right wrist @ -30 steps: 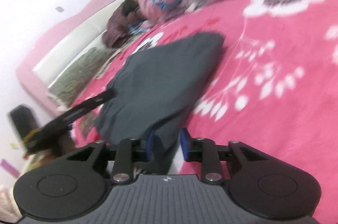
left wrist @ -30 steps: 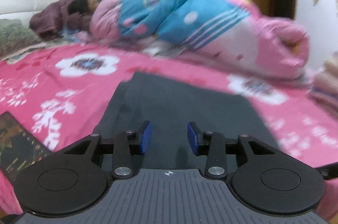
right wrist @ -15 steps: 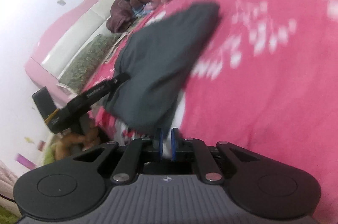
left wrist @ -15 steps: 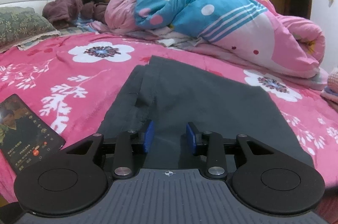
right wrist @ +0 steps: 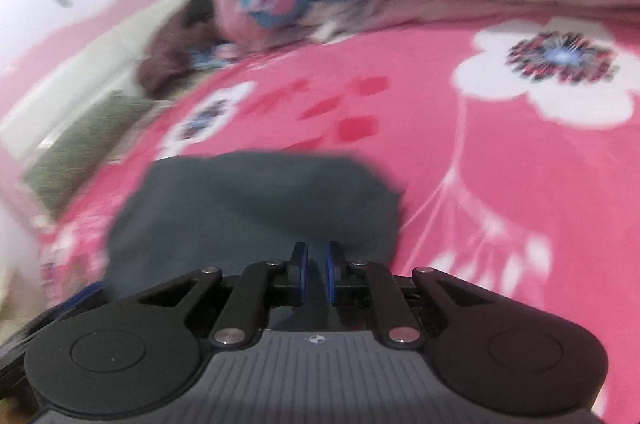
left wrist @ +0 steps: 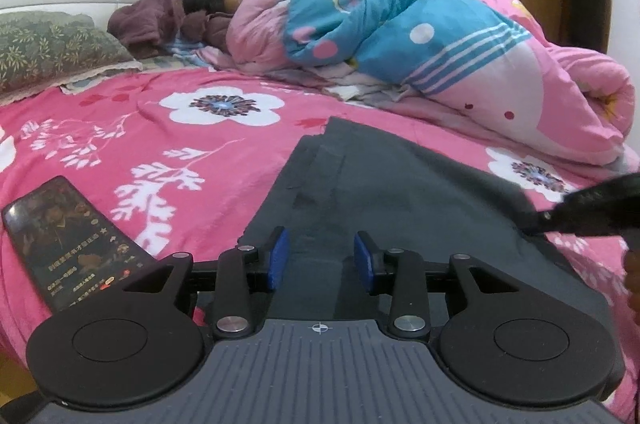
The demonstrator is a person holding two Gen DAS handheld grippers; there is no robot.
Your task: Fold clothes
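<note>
My right gripper (right wrist: 316,274) fingers now pinched on dark grey garment (left wrist: 400,191), dragging near edge across bed (left wrist: 132,127). Left gripper (left wrist: 320,262) fingers still open above cloth. Fold underway.

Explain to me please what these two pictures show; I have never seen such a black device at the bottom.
No robot here: a person holds one tool in each hand, and a camera on each looks forward along its jaws. One picture is from the left gripper, the blurred one from the right gripper. On the pink flowered bed cover lie a dark grey garment and a phone; a rolled quilt is behind. The left jaws stand open over the garment, holding nothing. The right jaws are nearly shut and seem to pinch the garment's edge.
</note>
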